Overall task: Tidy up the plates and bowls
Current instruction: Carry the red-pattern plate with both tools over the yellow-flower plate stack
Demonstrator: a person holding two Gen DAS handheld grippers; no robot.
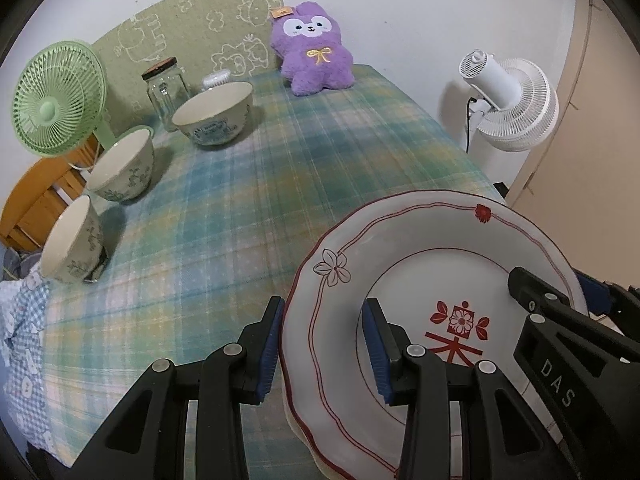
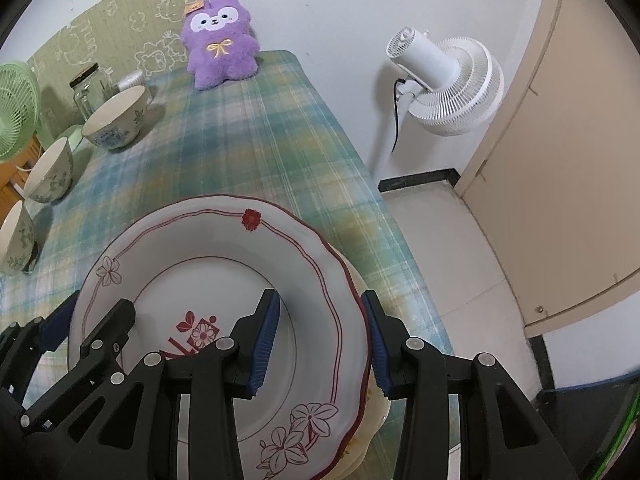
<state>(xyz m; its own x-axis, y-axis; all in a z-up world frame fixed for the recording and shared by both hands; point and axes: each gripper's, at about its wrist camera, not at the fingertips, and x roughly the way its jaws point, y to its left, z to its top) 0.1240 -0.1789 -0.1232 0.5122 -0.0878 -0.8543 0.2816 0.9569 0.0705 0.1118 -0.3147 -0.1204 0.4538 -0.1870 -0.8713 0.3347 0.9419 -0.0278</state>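
A white plate (image 1: 420, 248) (image 2: 224, 240) with red trim and a red flower mark hangs between both grippers, low over the plaid table. My left gripper (image 1: 322, 344) (image 2: 94, 312) is shut on its left rim, one pad outside the edge and one inside. Over on the right rim my right gripper (image 2: 320, 332) (image 1: 556, 284) is shut the same way. A cream plate (image 2: 378, 412) shows just beneath the held one. Three floral bowls stand along the left: a large one (image 1: 216, 116) (image 2: 116, 120), a middle one (image 1: 124, 164) (image 2: 50, 170) and a near one (image 1: 72, 240) (image 2: 16, 240).
A green fan (image 1: 56, 100), a glass jar (image 1: 166, 88) and a purple plush (image 1: 316, 52) stand toward the back. Right of the table (image 1: 320, 160) is a white standing fan (image 2: 444, 80) and a beige door (image 2: 560, 160). A wooden chair (image 1: 32, 200) is at the left.
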